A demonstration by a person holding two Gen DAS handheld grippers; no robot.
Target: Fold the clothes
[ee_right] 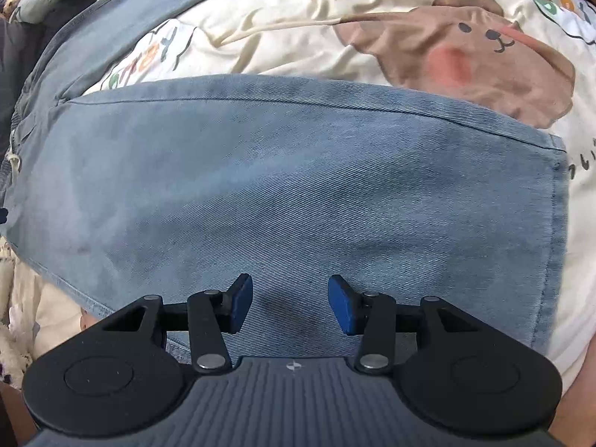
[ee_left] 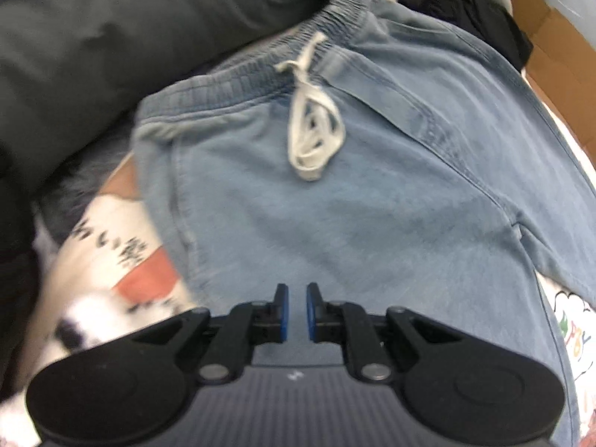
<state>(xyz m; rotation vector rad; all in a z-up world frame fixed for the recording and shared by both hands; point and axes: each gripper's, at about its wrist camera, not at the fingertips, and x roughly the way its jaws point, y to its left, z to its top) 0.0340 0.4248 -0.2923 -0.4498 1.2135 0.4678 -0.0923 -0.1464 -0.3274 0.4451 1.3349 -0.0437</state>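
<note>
A cream bedsheet printed with a brown cartoon bear and coloured lettering covers the soft surface on which the work lies. Spread over it is a pair of light blue denim shorts, faded and a little smudged with darker marks.

In the right wrist view one leg of the shorts lies flat across the sheet, its stitched hem running down the right side, with the bear print just beyond the upper edge of the cloth. The right gripper sits low over this leg near its lower edge; its blue-padded fingers stand well apart with bare denim between them, holding nothing.

In the left wrist view, which is somewhat blurred, the elastic waistband of the shorts lies toward the top, and a white drawstring hangs from it in a loose looped knot onto the front panel. The left gripper hovers over the denim below the drawstring, its fingers drawn to a narrow gap with only a slit between the blue pads and no cloth caught there.

A dark grey-green garment lies bunched beside the waistband at upper left, and brown cardboard shows at the far right edge.
</note>
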